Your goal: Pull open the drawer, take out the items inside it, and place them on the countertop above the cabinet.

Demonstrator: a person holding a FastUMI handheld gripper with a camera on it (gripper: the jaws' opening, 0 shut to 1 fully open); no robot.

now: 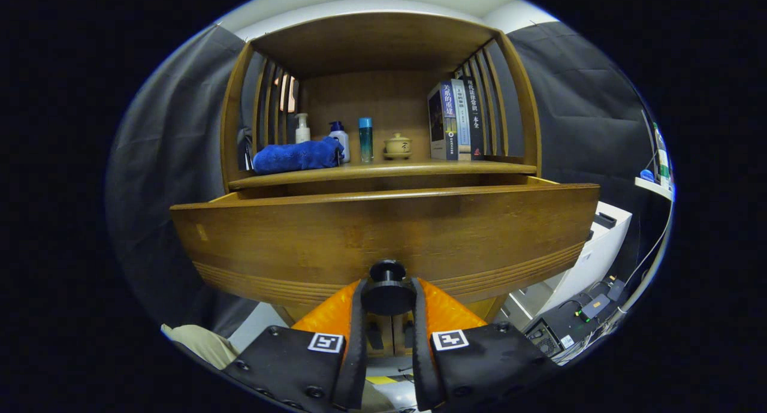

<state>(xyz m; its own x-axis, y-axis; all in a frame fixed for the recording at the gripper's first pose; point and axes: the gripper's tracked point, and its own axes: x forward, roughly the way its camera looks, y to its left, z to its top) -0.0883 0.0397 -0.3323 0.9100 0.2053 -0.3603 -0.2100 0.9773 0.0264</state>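
A wooden cabinet stands ahead, and its drawer front juts out toward me, pulled partway open. My gripper is shut on the drawer's round dark knob, one finger pressing each side of it. The drawer's inside is hidden behind its front panel. Above the drawer runs the countertop, a wooden shelf under a slatted hood.
On the countertop lie a folded blue towel, a white pump bottle, a blue-capped bottle, a teal bottle, a small lidded pot and upright books. A white unit and cabled gear stand lower right.
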